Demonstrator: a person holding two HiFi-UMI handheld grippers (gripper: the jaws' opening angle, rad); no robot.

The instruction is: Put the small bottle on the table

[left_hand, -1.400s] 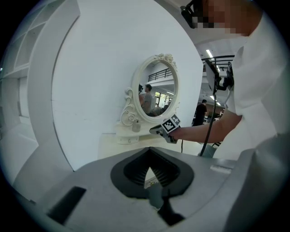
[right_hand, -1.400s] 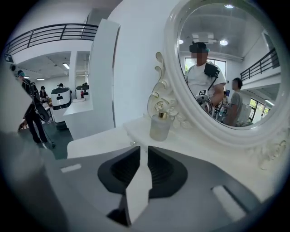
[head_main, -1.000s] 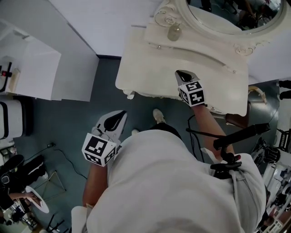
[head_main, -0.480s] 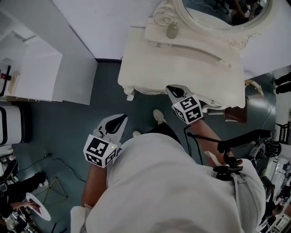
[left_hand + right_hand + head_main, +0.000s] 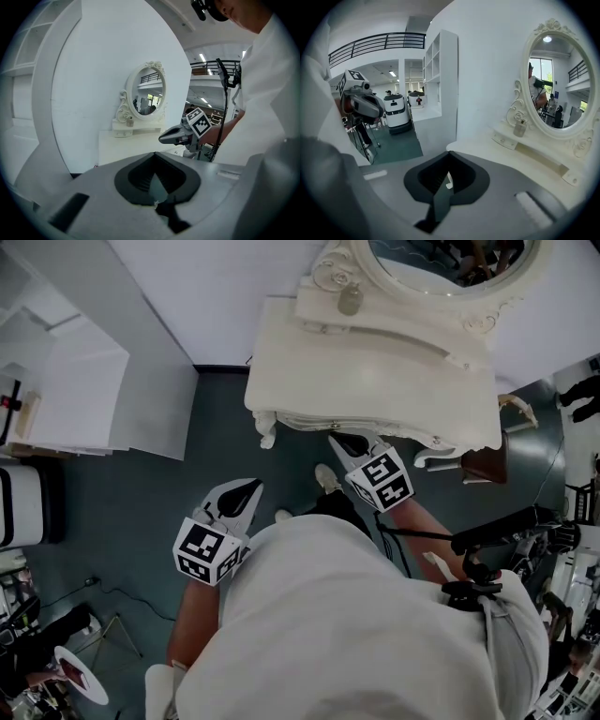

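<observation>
The small glass bottle (image 5: 350, 298) stands on the raised ledge of the white dressing table (image 5: 375, 371), just under the oval mirror; it also shows in the left gripper view (image 5: 130, 122) and the right gripper view (image 5: 519, 127). My right gripper (image 5: 349, 444) hangs in front of the table's front edge, shut and empty, and its jaws point at the table. My left gripper (image 5: 239, 495) is lower left over the teal floor, well short of the table, shut with nothing in it. Each gripper sees the other: the right gripper (image 5: 161, 138) and the left gripper (image 5: 382, 112).
An oval mirror (image 5: 441, 259) in an ornate frame backs the table. White shelving (image 5: 84, 381) stands to the left, with a white machine (image 5: 19, 498) beyond it. A brown seat (image 5: 487, 465) and a black stand (image 5: 497, 526) are at the right.
My right gripper has drawn back from over the tabletop toward the person and now sits off the front edge. The left gripper has hardly shifted.
</observation>
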